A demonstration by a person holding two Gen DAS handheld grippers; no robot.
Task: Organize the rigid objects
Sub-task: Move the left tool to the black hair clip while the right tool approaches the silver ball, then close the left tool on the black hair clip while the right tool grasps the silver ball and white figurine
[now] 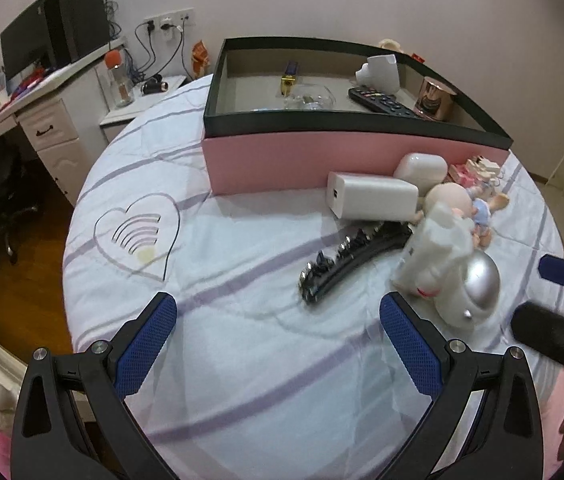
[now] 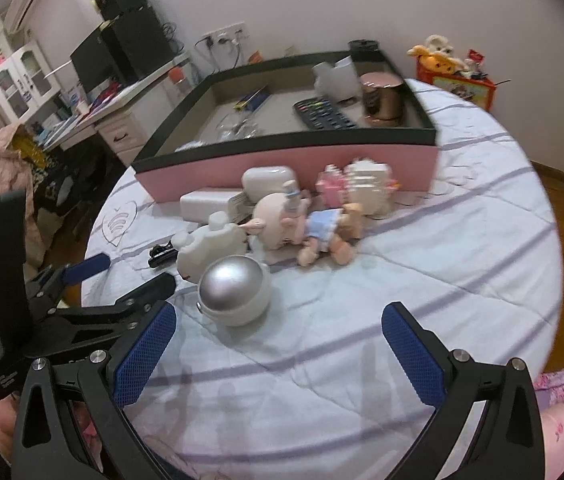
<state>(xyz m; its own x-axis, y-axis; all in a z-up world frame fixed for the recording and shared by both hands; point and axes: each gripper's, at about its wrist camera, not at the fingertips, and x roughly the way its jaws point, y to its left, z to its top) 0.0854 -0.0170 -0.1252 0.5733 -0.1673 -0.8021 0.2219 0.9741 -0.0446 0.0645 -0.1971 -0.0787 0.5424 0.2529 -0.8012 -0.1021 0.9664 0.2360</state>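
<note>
Left gripper: jaws wide apart, empty, above the white quilted bed. Right gripper: likewise spread, holding nothing. Pink open-topped box with dark rim: contained a black remote control and a copper-coloured metal cup. In front of the box on the bed: white rectangular charger block, black studded hair clip, silver-domed white toy figure, big-headed doll in blue dress.

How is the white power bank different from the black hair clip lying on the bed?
The power bank is a smooth white block; the hair clip is a thin black curved strip with toothed studs. The power bank lies close to the pink box, while the hair clip lies further out, nearer the left gripper. Both rest on the bedsheet, outside the box.
</note>
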